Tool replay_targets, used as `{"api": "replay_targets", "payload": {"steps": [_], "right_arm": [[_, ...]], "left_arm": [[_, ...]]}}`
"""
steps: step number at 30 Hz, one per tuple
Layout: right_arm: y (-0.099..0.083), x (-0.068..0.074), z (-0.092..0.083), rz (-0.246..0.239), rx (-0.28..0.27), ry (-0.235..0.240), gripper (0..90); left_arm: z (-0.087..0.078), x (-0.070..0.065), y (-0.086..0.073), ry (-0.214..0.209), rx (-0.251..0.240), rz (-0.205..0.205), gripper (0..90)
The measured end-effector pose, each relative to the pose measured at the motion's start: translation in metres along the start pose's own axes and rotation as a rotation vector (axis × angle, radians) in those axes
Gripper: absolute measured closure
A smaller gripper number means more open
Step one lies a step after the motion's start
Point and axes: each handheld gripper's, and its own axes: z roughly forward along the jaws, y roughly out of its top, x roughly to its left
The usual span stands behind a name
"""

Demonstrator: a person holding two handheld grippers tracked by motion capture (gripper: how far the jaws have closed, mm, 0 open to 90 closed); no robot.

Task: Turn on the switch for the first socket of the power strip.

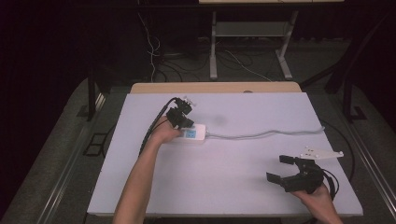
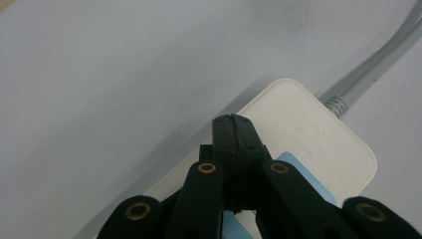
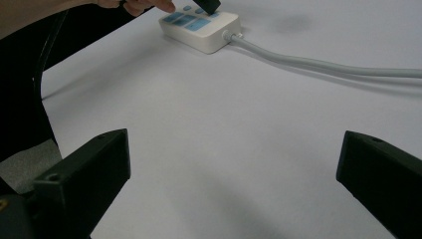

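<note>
A white plastic power strip with pale blue socket panels lies left of centre on the white table top, its grey round cable trailing away to the right across the board. The left gripper, black and held in a person's left hand, points down over the strip with its two jaws pressed flat together and nothing between them. In the left gripper view the closed tips sit above the strip's blue panel, close to the end where the cable enters; whether the tips actually touch the panel is hard to tell from this angle. The right gripper, held in the right hand near the table's front right corner, stays well apart from the strip. Its jaws stand wide apart and empty, with bare table between them in the right gripper view, where the strip shows far off at the top.
</note>
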Motion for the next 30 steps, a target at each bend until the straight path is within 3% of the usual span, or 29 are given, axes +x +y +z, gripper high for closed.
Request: {"api": "replay_targets", "payload": {"steps": [1, 3, 7, 11, 13, 21, 26, 30], "right_arm": [[0.000, 0.000, 0.000, 0.003, 0.000, -0.001, 0.3], [0.000, -0.001, -0.001, 0.006, -0.003, -0.002, 0.3], [0.001, -0.002, 0.000, 0.003, 0.002, -0.005, 0.3], [0.000, -0.002, 0.000, 0.002, -0.001, -0.004, 0.3], [0.000, -0.002, 0.000, 0.004, 0.000, -0.004, 0.3], [0.000, -0.004, 0.000, 0.009, 0.001, -0.003, 0.3], [0.000, -0.004, 0.000, 0.009, 0.002, -0.003, 0.3], [0.000, -0.004, 0.000, 0.009, 0.001, -0.003, 0.3]], "left_arm": [[0.001, 0.000, -0.001, -0.026, -0.001, -0.016, 89.8], [0.001, -0.003, -0.001, -0.004, 0.004, 0.009, 89.8], [0.001, 0.000, 0.000, -0.019, 0.006, -0.031, 89.7], [0.000, 0.004, -0.006, -0.048, -0.035, -0.084, 89.6], [0.000, 0.005, -0.007, -0.055, -0.042, -0.091, 89.6], [-0.001, 0.007, -0.008, -0.055, -0.057, -0.097, 89.4], [-0.004, 0.009, -0.006, -0.112, -0.089, -0.112, 89.4], [-0.005, 0.005, -0.003, -0.116, -0.099, -0.088, 89.4]]}}
